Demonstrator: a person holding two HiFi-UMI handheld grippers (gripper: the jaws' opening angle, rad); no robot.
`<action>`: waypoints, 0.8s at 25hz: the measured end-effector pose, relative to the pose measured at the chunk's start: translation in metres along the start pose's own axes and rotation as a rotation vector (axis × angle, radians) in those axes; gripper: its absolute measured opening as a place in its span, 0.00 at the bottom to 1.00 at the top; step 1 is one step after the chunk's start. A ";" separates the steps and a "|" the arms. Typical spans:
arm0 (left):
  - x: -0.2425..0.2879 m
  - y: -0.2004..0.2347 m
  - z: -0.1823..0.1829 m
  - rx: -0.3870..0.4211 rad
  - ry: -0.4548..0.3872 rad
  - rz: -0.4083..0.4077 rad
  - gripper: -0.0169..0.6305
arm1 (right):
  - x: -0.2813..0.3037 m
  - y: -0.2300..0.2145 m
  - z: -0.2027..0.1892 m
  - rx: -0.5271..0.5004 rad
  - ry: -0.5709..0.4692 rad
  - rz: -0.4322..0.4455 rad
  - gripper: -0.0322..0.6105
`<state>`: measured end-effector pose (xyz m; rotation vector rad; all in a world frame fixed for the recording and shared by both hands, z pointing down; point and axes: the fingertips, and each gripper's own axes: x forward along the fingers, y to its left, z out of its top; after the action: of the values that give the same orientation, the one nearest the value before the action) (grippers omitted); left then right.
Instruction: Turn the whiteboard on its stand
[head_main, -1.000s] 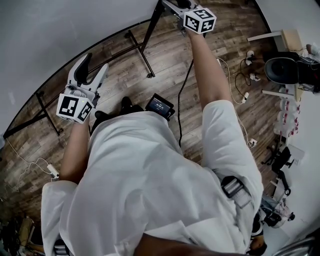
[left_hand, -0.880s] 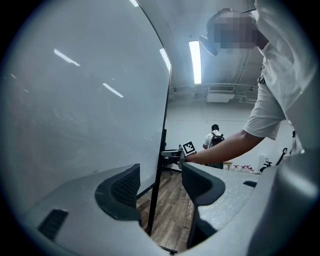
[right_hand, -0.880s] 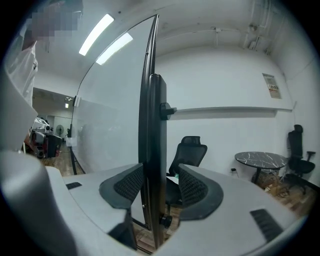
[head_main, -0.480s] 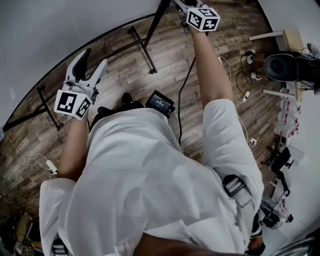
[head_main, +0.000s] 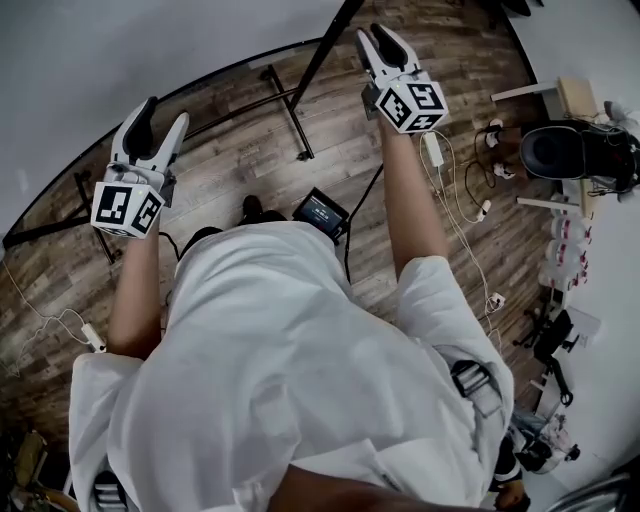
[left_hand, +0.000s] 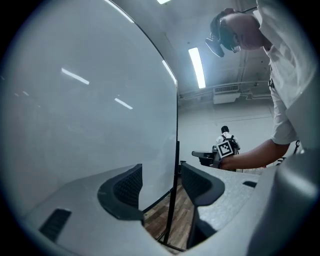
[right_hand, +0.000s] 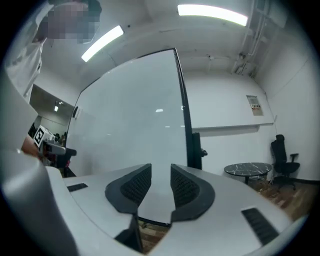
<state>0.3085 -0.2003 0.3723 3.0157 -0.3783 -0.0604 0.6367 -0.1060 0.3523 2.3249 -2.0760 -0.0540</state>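
There is one whiteboard (head_main: 100, 60), one black stand (head_main: 290, 105) under it, and two grippers, one in each of the person's hands. In the head view the whiteboard fills the upper left of the frame. It stands upright, and its long axis runs along the dark lower edge from the lower left up to the top centre. Its white face is turned toward the person. Two black feet of the stand reach out across the wooden floor (head_main: 470, 250) below that edge. In the left gripper view the whiteboard (left_hand: 90, 100) takes the left half, with its side edge and the stand's post (left_hand: 175, 200) running straight down mid-frame. In the right gripper view the whiteboard (right_hand: 135, 110) sits centre-left, with its dark edge and post (right_hand: 192, 145) just right of centre. Both bare forearms reach forward from the white-shirted torso, roughly parallel. Each holds its gripper level with the jaws pointing at the board. The left gripper (head_main: 160, 113) is at the left of the head view, near the board's lower edge. Its jaws (left_hand: 161, 185) stand well apart and grip nothing, and the post shows beyond the gap. The right gripper (head_main: 376, 40) is at the top centre. Its jaws (right_hand: 160, 186) have just been closing to a narrow gap, with nothing between the pads and only the board's face beyond them.
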 end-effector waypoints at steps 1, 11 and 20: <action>-0.011 0.006 0.004 0.004 -0.007 0.012 0.41 | -0.006 0.020 0.009 0.013 -0.018 0.009 0.22; -0.141 0.062 0.030 0.015 -0.064 0.089 0.30 | -0.057 0.220 0.039 -0.021 -0.047 0.058 0.05; -0.263 0.075 0.023 0.040 -0.059 0.102 0.15 | -0.118 0.371 0.037 -0.047 -0.057 0.030 0.05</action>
<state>0.0340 -0.2093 0.3645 3.0332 -0.5442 -0.1357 0.2537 -0.0300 0.3319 2.2914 -2.1104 -0.1683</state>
